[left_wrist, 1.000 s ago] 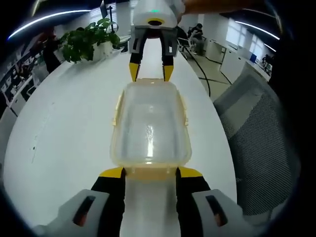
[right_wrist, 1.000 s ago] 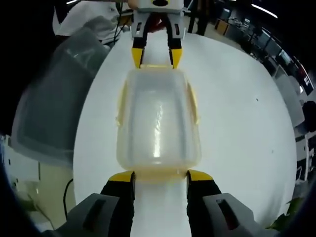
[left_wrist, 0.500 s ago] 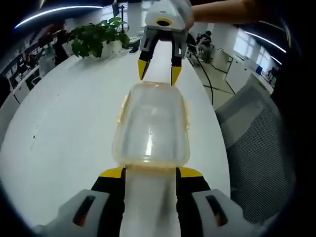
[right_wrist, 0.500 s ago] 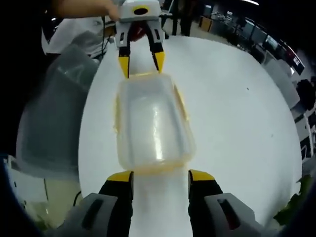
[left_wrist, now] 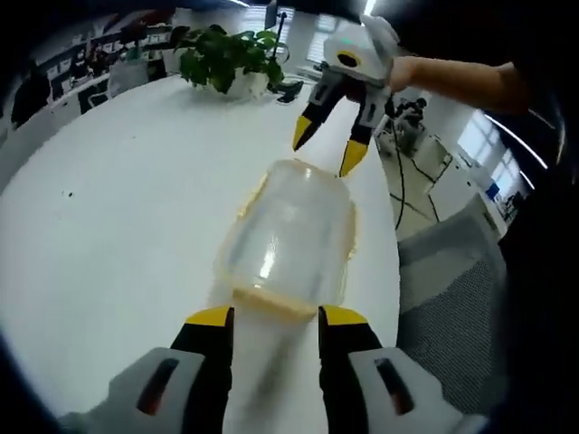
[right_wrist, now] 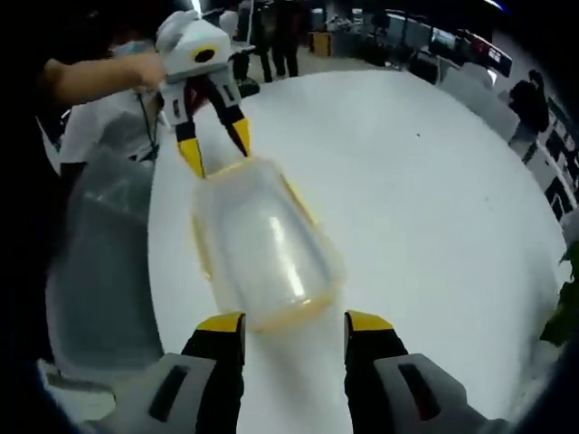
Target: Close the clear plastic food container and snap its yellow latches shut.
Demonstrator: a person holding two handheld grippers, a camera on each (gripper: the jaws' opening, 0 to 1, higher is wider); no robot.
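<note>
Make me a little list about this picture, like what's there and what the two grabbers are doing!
container: clear plastic food container with yellow latches along its sides, lid on top
where it sits: white table
left gripper: jaws open, one either side of the container's near end
right gripper: jaws open, tips just at the container's far end
who holds it: a person's hand on the right gripper
nearby: potted plant at the table's far end, grey mesh chair beside the table
</note>
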